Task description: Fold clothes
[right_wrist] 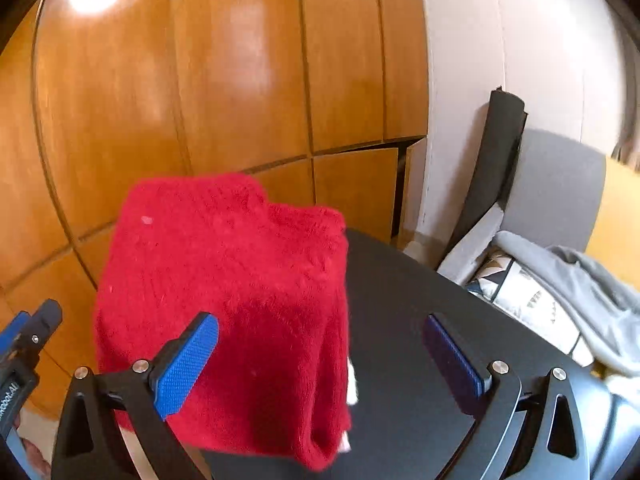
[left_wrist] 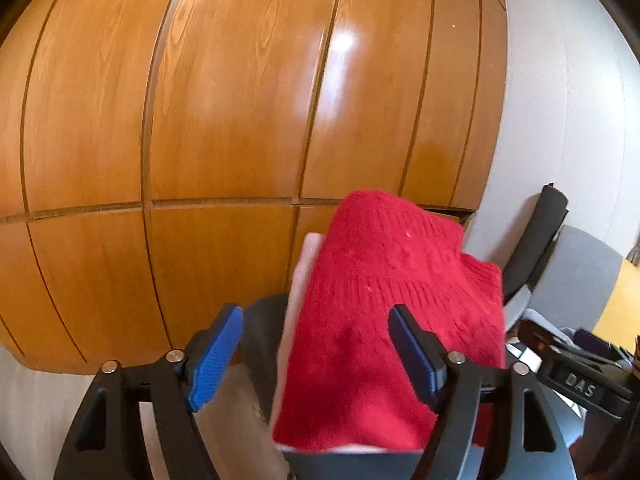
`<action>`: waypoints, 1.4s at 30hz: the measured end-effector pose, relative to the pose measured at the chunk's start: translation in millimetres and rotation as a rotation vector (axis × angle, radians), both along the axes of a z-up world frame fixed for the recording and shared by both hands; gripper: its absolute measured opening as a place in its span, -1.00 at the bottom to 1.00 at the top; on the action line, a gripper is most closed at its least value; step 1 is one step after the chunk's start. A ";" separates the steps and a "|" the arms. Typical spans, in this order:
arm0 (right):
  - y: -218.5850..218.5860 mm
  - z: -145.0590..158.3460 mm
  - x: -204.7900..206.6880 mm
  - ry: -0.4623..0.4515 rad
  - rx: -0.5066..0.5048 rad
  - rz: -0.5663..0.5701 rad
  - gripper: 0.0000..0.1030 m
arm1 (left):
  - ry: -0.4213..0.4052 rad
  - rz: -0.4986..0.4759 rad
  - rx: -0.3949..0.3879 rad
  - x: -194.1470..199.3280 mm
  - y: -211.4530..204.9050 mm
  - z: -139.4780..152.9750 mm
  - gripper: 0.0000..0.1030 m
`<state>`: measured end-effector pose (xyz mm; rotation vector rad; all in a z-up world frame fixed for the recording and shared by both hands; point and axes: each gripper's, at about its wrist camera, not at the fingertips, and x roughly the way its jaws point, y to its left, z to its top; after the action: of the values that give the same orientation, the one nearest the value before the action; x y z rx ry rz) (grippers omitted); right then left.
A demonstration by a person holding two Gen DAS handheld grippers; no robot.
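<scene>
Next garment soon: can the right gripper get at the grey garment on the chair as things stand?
Probably yes: the right gripper is open and empty, and the grey garment lies uncovered beyond the black table edge, with nothing between.

The folded red sweater (right_wrist: 224,300) fills the black table's (right_wrist: 408,320) left; its right side lies bare.

left gripper (left_wrist: 316,354) low in its frame, jaws wide apart, blue pads (left_wrist: 216,356) facing each other, nothing pinched between them. pointing forward and a bit down. right gripper (right_wrist: 320,364) same pose at the bottom of its frame, jaws spread wide, pads (right_wrist: 188,364) clear of any contact. left gripper's tip also shows at the lower left edge of the right view.
</scene>
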<state>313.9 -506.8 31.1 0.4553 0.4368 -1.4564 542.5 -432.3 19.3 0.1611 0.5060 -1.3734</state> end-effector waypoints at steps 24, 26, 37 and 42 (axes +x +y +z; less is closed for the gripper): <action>45.0 -1.9 9.8 0.008 -0.034 -0.016 0.99 | -0.171 -0.076 0.085 -55.3 11.6 18.1 0.24; 45.3 -2.9 9.1 0.005 -0.033 -0.014 0.99 | -0.158 -0.081 0.091 -55.0 11.2 18.9 0.24; 44.1 -2.7 14.3 0.021 -0.035 0.001 0.99 | -0.145 -0.071 0.113 -48.2 7.4 15.7 0.24; 43.9 -4.9 15.1 0.013 -0.025 0.010 0.99 | -0.155 -0.071 0.107 -47.1 8.2 11.9 0.04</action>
<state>329.1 -462.8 26.2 0.4234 0.4301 -1.4542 495.4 -424.1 31.2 0.3730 0.4481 -1.3909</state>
